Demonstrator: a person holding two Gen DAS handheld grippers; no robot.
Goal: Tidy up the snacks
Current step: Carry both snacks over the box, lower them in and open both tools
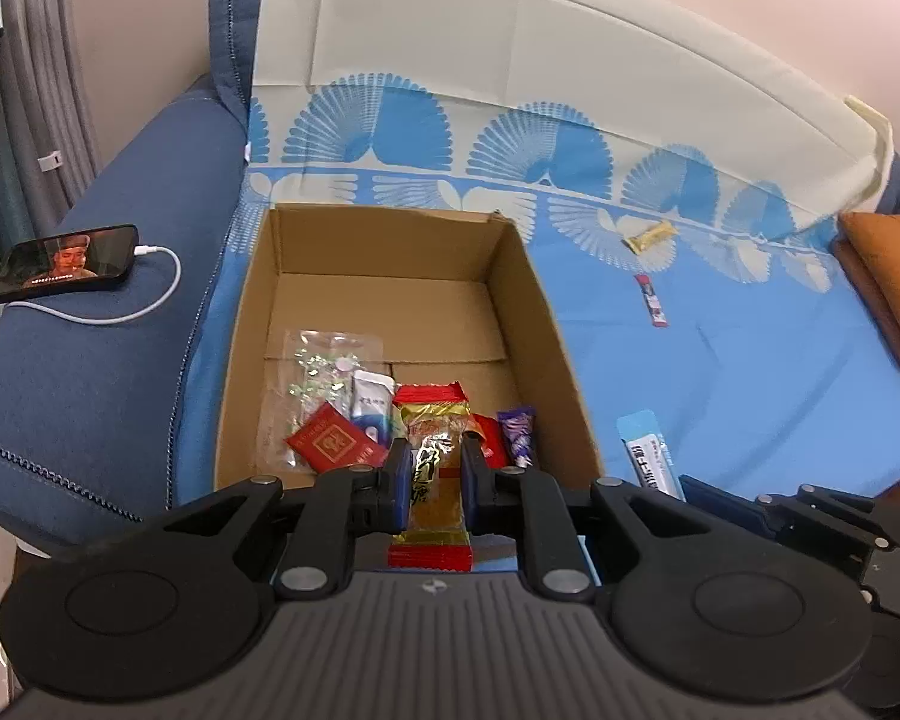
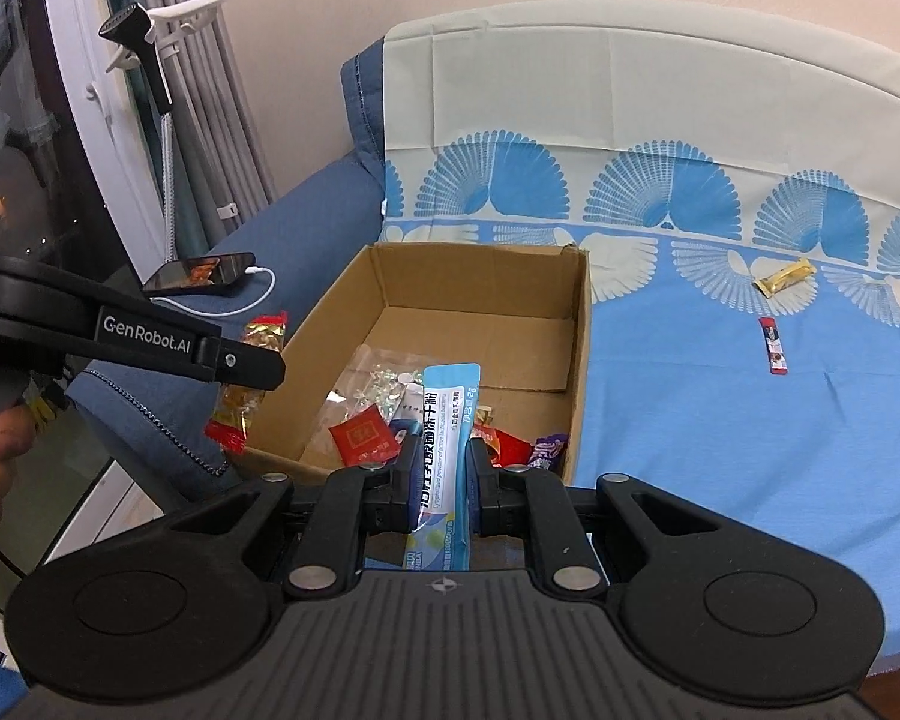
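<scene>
An open cardboard box (image 1: 528, 300) (image 2: 579, 348) stands on the blue sofa cover and holds several snacks: a clear bag (image 1: 324, 372), a red packet (image 1: 336, 441), a white-blue sachet (image 1: 371, 402) and a purple candy (image 1: 519, 432). My left gripper (image 1: 435, 468) is shut on a gold-and-red wrapped snack (image 1: 432, 480) above the box's near edge. It also shows in the right wrist view (image 2: 246, 384), left of the box. My right gripper (image 2: 444, 468) is shut on a light-blue sachet (image 2: 444, 450) above the box's near edge.
A gold candy (image 1: 648, 237) (image 2: 783, 279) and a small red stick (image 1: 652, 300) (image 2: 773, 345) lie on the cover right of the box. A phone (image 1: 66, 264) with a white cable rests on the sofa arm. An orange cushion (image 1: 894, 288) lies at far right.
</scene>
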